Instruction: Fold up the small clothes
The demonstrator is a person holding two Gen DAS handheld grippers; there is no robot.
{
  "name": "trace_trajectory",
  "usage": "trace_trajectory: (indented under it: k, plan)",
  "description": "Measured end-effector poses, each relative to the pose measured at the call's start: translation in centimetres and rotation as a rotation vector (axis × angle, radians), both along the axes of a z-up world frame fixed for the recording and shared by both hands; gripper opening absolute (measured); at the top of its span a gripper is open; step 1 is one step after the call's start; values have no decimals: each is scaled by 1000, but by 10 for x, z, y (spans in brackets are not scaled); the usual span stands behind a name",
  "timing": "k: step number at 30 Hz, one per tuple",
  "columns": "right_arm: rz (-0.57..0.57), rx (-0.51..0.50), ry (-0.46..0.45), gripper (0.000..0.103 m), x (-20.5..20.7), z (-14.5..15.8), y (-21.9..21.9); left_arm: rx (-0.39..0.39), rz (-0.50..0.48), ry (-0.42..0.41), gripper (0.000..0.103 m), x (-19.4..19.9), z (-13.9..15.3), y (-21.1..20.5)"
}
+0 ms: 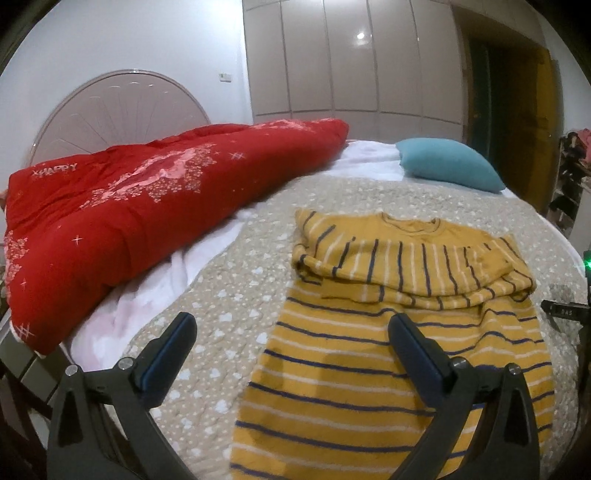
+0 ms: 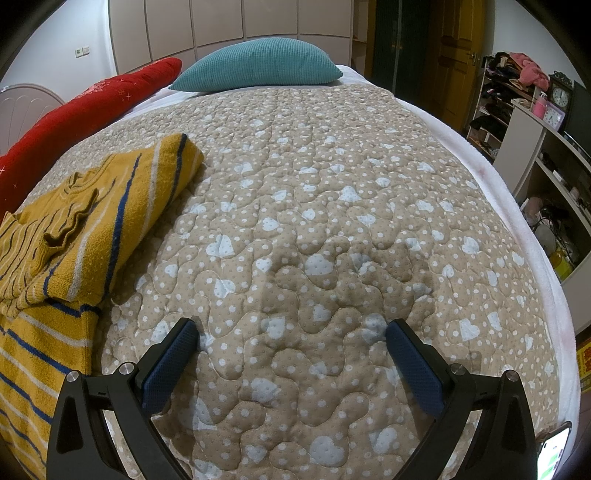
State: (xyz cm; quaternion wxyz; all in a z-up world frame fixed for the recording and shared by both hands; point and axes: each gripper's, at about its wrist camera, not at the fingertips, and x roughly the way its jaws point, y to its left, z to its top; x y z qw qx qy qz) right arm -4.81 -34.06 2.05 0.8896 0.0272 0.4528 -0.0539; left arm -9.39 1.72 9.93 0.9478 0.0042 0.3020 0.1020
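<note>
Grippers left (image 1: pixel 291 325) and right (image 2: pixel 291 332) gape wide, empty, above striped shirt (image 1: pixel 406 332).

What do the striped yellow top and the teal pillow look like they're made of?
The striped yellow top looks like soft terry or knit cotton: a fuzzy, looped nap shows up close. The teal pillow looks like waffle-weave or corduroy-like fabric, judging by its fine grid texture; the exact fibre can't be told.

Soft, dimmish indoor light; a ceiling lamp glares off the glossy wardrobe doors (image 1: pixel 360 36). Heavy fisheye bending and black corners frame both views. The left view looks slightly blurred, the right one sharper.
</note>
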Motion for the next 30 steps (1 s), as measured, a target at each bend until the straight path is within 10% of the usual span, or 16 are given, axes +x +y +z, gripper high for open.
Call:
trace_trajectory:
  k: [19,23,30]
  plan:
    - [-77,53,37,98,-8,26,3,-3,30,308,103,30,-71,32]
    - [-18,76,-138,99,-51,55,29,-78,42,359,103,32,-91,46]
    - [163,264,-47,97,-84,46,67,-138,24,350,103,22,-102,53]
